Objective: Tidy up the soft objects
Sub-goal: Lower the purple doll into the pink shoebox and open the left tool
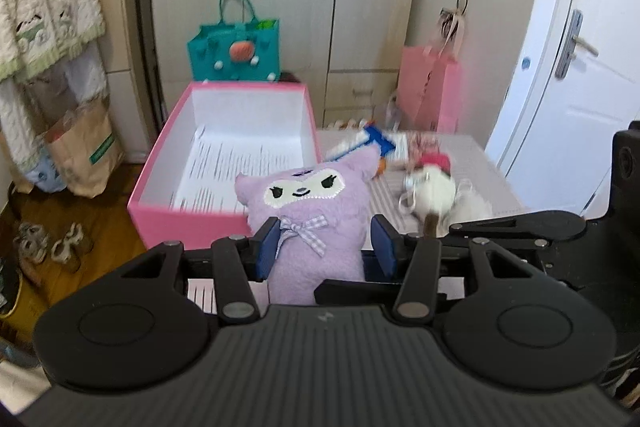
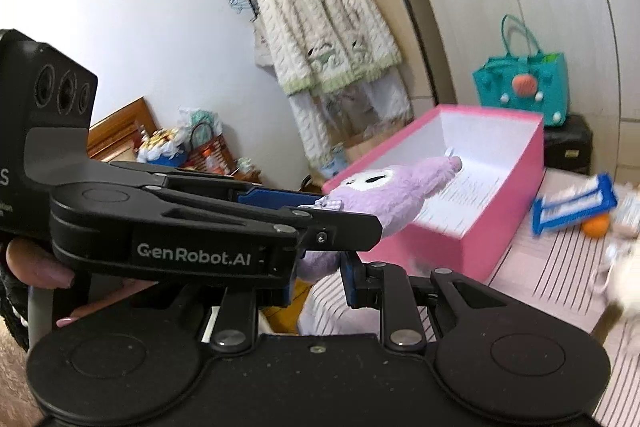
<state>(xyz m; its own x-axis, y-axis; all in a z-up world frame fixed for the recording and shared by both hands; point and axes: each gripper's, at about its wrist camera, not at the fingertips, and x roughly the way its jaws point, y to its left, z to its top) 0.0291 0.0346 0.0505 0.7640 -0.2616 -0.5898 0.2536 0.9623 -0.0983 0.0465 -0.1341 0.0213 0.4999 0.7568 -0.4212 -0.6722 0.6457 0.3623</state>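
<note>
purple plush [image 1: 316,227], one, sits clamped in the left hand-held gripper [image 1: 326,251] above the near rim of one pink box [image 1: 188,223]; right hand-held gripper [image 2: 316,281] gapes empty (one white plush [image 1: 434,195] lies nearby).

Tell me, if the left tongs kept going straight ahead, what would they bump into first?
Probably the pink box. The left tongs already grip the purple plush toy, which points at the box's near wall, though depth is hard to judge.

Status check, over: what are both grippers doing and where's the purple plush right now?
Left gripper shut on purple plush, held upright beside pink box. Right gripper open, holding nothing. White plush on the bed; box opening unobstructed.
</note>
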